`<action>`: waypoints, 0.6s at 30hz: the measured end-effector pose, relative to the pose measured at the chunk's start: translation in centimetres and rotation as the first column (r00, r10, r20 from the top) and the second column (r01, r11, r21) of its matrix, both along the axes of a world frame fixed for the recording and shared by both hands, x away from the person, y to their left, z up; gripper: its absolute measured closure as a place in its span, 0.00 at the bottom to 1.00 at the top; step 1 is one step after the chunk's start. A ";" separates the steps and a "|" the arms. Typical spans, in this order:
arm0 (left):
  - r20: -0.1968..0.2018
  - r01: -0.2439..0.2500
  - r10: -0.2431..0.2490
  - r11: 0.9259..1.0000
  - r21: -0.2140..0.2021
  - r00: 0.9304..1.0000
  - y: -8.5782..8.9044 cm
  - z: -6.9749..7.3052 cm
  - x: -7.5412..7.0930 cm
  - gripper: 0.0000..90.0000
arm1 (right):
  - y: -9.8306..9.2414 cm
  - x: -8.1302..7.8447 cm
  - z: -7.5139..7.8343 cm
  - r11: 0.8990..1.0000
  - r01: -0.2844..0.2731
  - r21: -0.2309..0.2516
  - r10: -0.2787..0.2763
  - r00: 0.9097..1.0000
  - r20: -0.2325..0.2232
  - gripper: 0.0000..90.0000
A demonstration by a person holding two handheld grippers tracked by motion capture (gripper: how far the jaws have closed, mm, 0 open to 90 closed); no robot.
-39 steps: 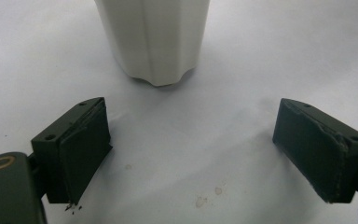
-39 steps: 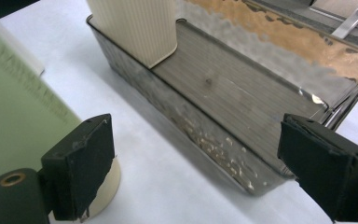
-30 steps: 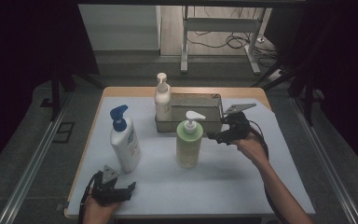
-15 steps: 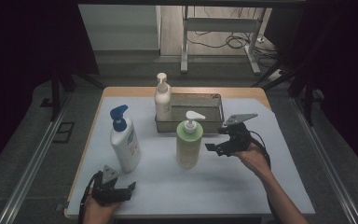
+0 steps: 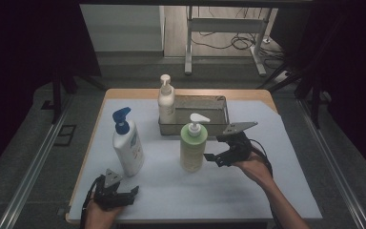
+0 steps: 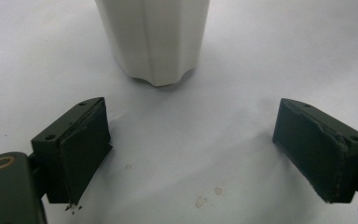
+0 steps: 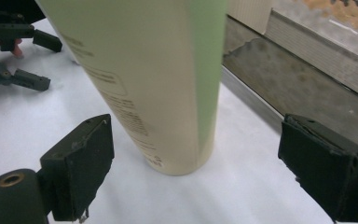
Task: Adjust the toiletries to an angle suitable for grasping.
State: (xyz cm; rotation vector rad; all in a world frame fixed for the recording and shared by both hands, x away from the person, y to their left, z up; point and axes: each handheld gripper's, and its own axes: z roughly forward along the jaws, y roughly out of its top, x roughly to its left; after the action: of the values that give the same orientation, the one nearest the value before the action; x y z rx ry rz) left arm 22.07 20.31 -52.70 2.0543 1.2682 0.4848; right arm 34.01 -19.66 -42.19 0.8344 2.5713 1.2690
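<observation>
A green pump bottle (image 5: 191, 148) stands upright mid-table. My right gripper (image 5: 213, 158) is just to its right, pointing at its lower body. In the right gripper view the green bottle (image 7: 154, 84) rises between the open jaws of my right gripper (image 7: 196, 172), and neither pad touches it. A white bottle with a blue pump (image 5: 127, 148) stands to the left. My left gripper (image 5: 129, 192) rests open near the front edge, below that bottle. The left gripper view shows the white bottle's base (image 6: 154, 37) beyond the empty jaws of my left gripper (image 6: 191, 149).
A metal tray (image 5: 219, 102) sits at the back of the white mat, with a cream pump bottle (image 5: 166, 102) at its left end. The tray's wall (image 7: 298, 79) runs close behind the green bottle. My left gripper (image 7: 14, 51) lies far off on the mat.
My right gripper has come down and toward the near edge, a little leftward, closing in on the green bottle's lower body. The left gripper and the bottles have stayed put.
</observation>
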 end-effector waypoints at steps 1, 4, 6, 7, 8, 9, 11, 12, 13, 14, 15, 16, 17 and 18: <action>0.000 0.000 0.000 1.000 0.001 1.000 0.0 0.0 0.0 0.12 | 0.1 -0.1 0.0 1.000 -0.003 -0.001 0.003 1.000 -0.001 0.12; 0.000 0.001 -0.001 1.000 0.002 1.000 0.0 0.0 0.0 0.12 | 0.6 -0.3 0.0 1.000 -0.012 -0.005 0.012 1.000 0.003 0.12; 0.001 0.005 -0.005 1.000 0.005 1.000 0.0 0.0 0.0 0.12 | 0.9 -0.4 -0.1 1.000 -0.020 -0.007 0.020 1.000 0.004 0.11; 0.000 0.004 -0.004 1.000 0.005 1.000 0.0 0.0 0.0 0.12 | 1.1 -0.4 -0.1 1.000 -0.023 -0.009 0.023 1.000 0.006 0.11; 0.000 0.004 -0.004 1.000 0.005 1.000 0.0 0.0 0.0 0.12 | 1.1 -0.4 -0.1 1.000 -0.023 -0.009 0.023 1.000 0.006 0.11; 0.001 0.004 -0.004 1.000 0.005 1.000 0.0 0.0 0.0 0.12 | 1.2 -0.4 -0.1 1.000 -0.028 -0.009 0.028 1.000 0.004 0.11; 0.000 0.004 -0.004 1.000 0.005 1.000 0.0 0.0 0.0 0.12 | 1.7 -0.4 -0.2 0.999 -0.038 -0.011 0.038 0.999 0.003 0.10; 0.001 0.004 -0.004 1.000 0.005 1.000 0.0 0.0 0.0 0.12 | 1.9 -0.4 -0.3 0.999 -0.042 -0.012 0.042 0.999 0.004 0.10; 0.001 0.004 -0.004 1.000 0.005 1.000 0.0 0.0 0.0 0.12 | 1.9 -0.4 -0.3 0.999 -0.042 -0.012 0.042 0.999 0.004 0.10; 0.001 0.004 -0.004 1.000 0.003 1.000 0.0 0.0 0.0 0.12 | 2.1 -0.4 -0.3 0.999 -0.044 -0.015 0.045 0.999 0.008 0.10; 0.001 0.004 -0.004 1.000 0.005 1.000 0.0 0.0 0.0 0.12 | 2.6 -0.4 -0.4 0.999 -0.049 -0.019 0.050 0.999 0.010 0.09; 0.001 0.005 -0.005 1.000 0.006 1.000 0.0 0.0 0.0 0.12 | 2.7 -0.4 -0.4 0.998 -0.052 -0.020 0.053 0.999 0.011 0.09; 0.000 0.005 -0.005 1.000 0.005 1.000 0.0 0.0 0.0 0.12 | 2.9 -0.3 -0.5 0.998 -0.054 -0.019 0.054 0.998 0.013 0.09; 0.001 0.005 -0.005 1.000 0.005 1.000 0.0 0.0 0.0 0.12 | 3.1 -0.3 -0.5 0.998 -0.056 -0.019 0.056 0.998 0.012 0.09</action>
State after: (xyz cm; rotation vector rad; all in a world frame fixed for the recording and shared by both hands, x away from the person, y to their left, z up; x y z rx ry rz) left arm 22.10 20.35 -52.69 2.0611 1.2628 0.4871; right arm 33.71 -16.58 -42.68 0.7529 2.6099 1.2586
